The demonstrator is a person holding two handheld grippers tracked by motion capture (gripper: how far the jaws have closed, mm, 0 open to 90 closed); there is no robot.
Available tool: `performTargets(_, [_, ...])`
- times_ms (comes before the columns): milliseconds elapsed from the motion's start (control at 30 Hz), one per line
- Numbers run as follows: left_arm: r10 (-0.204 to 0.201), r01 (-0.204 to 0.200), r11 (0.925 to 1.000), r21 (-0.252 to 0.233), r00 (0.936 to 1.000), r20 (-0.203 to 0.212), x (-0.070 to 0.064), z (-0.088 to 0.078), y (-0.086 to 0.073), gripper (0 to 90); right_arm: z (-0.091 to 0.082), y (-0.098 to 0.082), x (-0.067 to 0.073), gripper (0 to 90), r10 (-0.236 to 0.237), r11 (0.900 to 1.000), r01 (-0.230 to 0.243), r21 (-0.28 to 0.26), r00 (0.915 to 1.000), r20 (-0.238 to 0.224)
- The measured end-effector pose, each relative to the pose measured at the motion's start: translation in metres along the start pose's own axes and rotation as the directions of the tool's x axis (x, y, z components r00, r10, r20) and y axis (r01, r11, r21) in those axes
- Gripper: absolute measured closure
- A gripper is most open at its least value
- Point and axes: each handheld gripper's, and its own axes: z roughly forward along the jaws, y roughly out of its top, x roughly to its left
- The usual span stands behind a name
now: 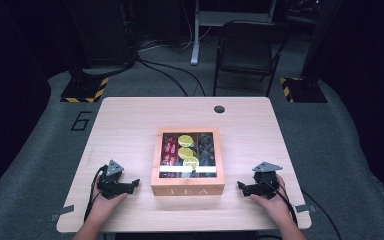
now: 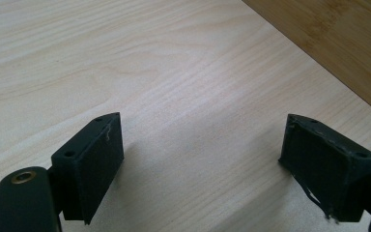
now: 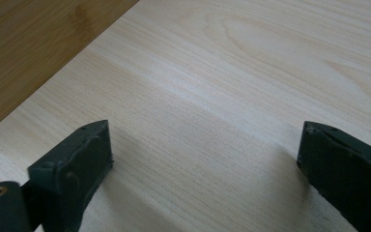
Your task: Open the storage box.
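matt pale wood table (image 1: 130,120), glossy-lidded wooden box (image 1: 187,190)

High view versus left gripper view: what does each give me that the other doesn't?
High view alone: the closed tea box with its window lid and the packets inside, both hands, the right gripper, the chair behind the table. Left gripper view alone: a close look between the left gripper jaws, wide apart over bare wood. Shared: the table, the left gripper, and the box's wooden side.

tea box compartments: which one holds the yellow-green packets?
The middle compartment of the tea box: three round yellow-green packets stacked front to back. The left one holds red packets, the right dark ones.
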Motion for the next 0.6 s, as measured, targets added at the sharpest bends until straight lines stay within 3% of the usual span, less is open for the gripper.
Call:
performTargets(133, [-0.027, 0.027, 0.9996, 0.005, 0.9995, 0.014, 0.000, -0.001, 0.002, 18.4, -0.003, 0.001, 0.000, 16.1, -0.001, 1.000, 0.001, 0.000, 1.0000, -0.001])
performTargets(200, [-0.034, 0.034, 0.9994, 0.006, 0.9993, 0.014, 0.000, -0.003, 0.003, 24.8, -0.004, 0.002, 0.000, 20.7, -0.006, 1.000, 0.006, 0.002, 1.0000, -0.007])
performTargets(267, [-0.035, 0.035, 0.9994, 0.007, 0.9993, 0.009, -0.001, -0.003, 0.004, 28.2, -0.007, 0.003, 0.000, 33.6, -0.004, 1.000, 0.004, 0.009, 0.9999, -0.010])
performTargets(467, [-0.047, 0.047, 0.9989, -0.008, 0.9982, 0.038, -0.005, -0.009, 0.007, 32.7, -0.010, 0.008, 0.007, 37.3, -0.044, 0.999, 0.045, 0.027, 0.9980, -0.044])
performTargets(600, [-0.051, 0.052, 0.9985, -0.018, 0.9973, 0.052, -0.010, -0.013, 0.011, 34.7, -0.014, 0.012, 0.015, 39.2, -0.059, 0.998, 0.059, 0.006, 0.9968, -0.054])
